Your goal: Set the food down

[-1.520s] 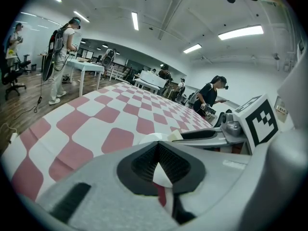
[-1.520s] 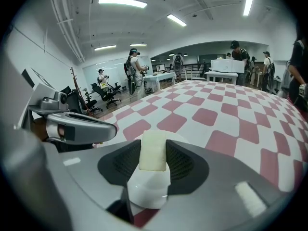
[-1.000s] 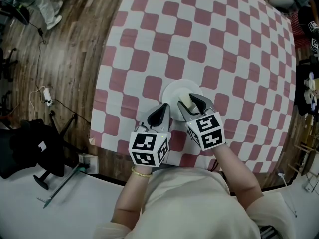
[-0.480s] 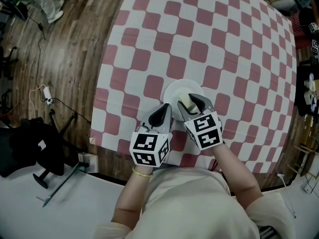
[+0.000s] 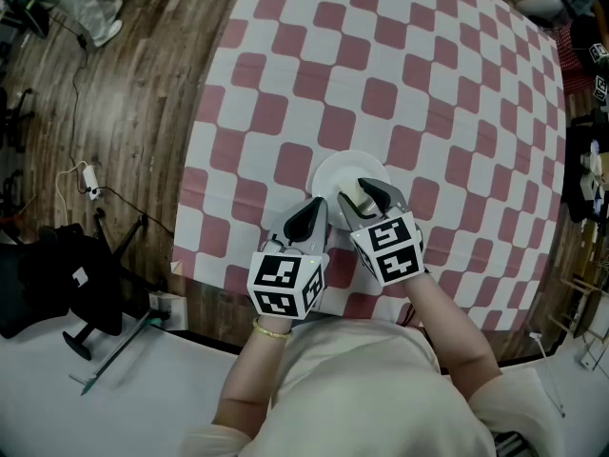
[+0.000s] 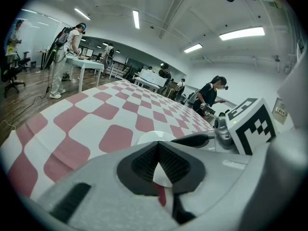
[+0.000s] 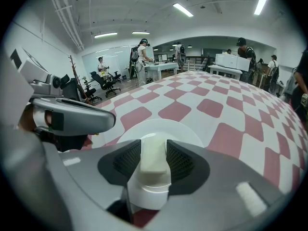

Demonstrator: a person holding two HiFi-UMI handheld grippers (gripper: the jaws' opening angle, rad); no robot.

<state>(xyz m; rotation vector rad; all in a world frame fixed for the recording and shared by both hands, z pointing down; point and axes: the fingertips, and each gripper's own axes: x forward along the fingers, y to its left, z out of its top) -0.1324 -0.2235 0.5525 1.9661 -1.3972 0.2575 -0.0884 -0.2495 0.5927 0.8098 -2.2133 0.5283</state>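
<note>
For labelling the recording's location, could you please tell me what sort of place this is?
Probably an open-plan lab hall: people work at other white tables, office chairs stand on wood flooring, strip lights overhead.

Pale cream food block [image 7: 153, 158], gripped in the right tool [image 5: 367, 191], just above the white plate [image 7: 192, 131].

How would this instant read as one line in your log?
right claw: shut on pale food block, over white plate | left claw: shut, empty, beside plate | status: not yet released
</note>
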